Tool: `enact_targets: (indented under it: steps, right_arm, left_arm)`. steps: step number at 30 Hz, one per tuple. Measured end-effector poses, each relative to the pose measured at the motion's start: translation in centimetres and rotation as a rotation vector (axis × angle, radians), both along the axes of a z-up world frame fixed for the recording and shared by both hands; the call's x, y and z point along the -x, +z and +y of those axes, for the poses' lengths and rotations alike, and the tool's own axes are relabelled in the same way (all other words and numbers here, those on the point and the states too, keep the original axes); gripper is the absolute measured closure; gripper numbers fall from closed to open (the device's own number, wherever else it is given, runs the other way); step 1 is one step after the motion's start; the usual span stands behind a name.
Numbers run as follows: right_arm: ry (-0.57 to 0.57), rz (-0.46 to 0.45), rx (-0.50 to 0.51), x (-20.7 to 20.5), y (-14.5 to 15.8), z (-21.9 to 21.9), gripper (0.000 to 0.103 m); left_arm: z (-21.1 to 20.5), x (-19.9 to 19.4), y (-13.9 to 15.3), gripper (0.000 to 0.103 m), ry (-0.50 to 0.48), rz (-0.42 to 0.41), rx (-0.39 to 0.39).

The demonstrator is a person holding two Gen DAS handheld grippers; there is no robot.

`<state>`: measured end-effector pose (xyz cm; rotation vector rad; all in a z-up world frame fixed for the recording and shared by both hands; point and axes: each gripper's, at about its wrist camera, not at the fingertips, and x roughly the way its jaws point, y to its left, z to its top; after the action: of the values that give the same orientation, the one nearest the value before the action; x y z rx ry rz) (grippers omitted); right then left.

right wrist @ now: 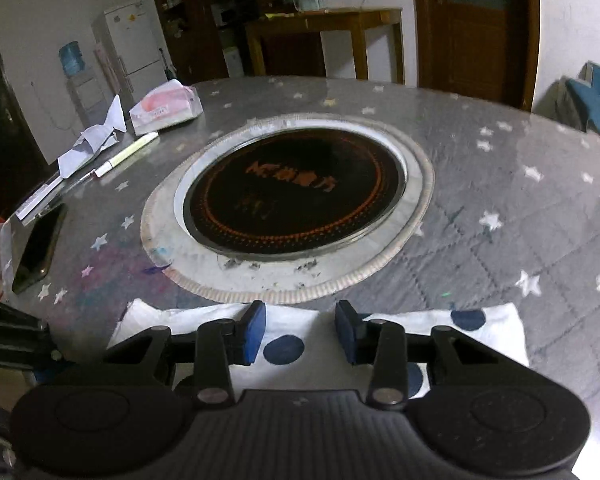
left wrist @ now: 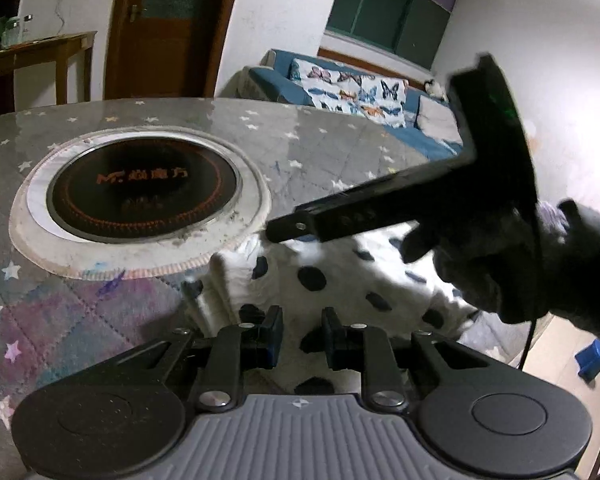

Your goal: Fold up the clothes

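A white garment with dark blue dots (left wrist: 340, 280) lies folded on the near edge of the round table; it also shows in the right wrist view (right wrist: 300, 332). My left gripper (left wrist: 302, 334) is open just above the cloth, nothing between its pads. My right gripper (right wrist: 300, 332) is open over the garment's far edge, empty. In the left wrist view the right gripper (left wrist: 288, 230) reaches in from the right, held by a dark gloved hand (left wrist: 500, 260); its tip is near the cloth's far edge.
A built-in black induction cooker (right wrist: 292, 196) sits in the table (right wrist: 500, 200) centre. A phone (right wrist: 40, 248), pen (right wrist: 128, 152), papers (right wrist: 88, 144) and tissue pack (right wrist: 166, 106) lie at far left. A blue sofa (left wrist: 360, 92) stands beyond the table.
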<state>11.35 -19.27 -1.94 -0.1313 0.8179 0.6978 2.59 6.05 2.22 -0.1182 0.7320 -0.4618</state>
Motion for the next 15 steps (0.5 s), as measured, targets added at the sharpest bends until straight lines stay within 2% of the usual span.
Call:
enact_targets:
  steps: [1, 3, 5, 7, 9, 12, 14, 15]
  right_arm:
    - [0.007, -0.013, 0.0, 0.4, 0.4, -0.3, 0.064]
    - [0.034, -0.047, 0.008, 1.6, 1.5, -0.9, 0.064]
    - [0.079, -0.092, 0.038, 3.4, 2.6, -1.3, 0.063]
    - [0.133, -0.118, 0.063, 5.3, 3.3, -1.5, 0.062]
    - [0.19, -0.134, 0.085, 7.3, 3.7, -1.5, 0.062]
    - [0.303, -0.177, 0.134, 10.6, 3.8, -0.9, 0.06]
    - [0.399, -0.218, 0.182, 12.9, 3.6, 0.1, 0.052]
    - [0.443, -0.24, 0.209, 13.9, 3.3, 0.7, 0.052]
  left_arm:
    - [0.3, 0.1, 0.3, 0.078, 0.01, -0.006, 0.012]
    - [0.9, 0.2, 0.8, 0.067, 0.041, -0.017, 0.027]
    - [1.5, 0.1, 1.1, 0.063, 0.081, -0.017, 0.034]
    - [2.1, -0.2, 1.0, 0.061, 0.117, -0.003, 0.049]
    - [2.6, -0.3, 0.8, 0.051, 0.159, 0.024, 0.068]
    - [3.0, -0.5, 0.4, 0.051, 0.202, 0.066, 0.097]
    - [3.2, -0.7, 0.2, 0.049, 0.229, 0.094, 0.114]
    - [3.3, -0.8, 0.1, 0.048, 0.242, 0.108, 0.123]
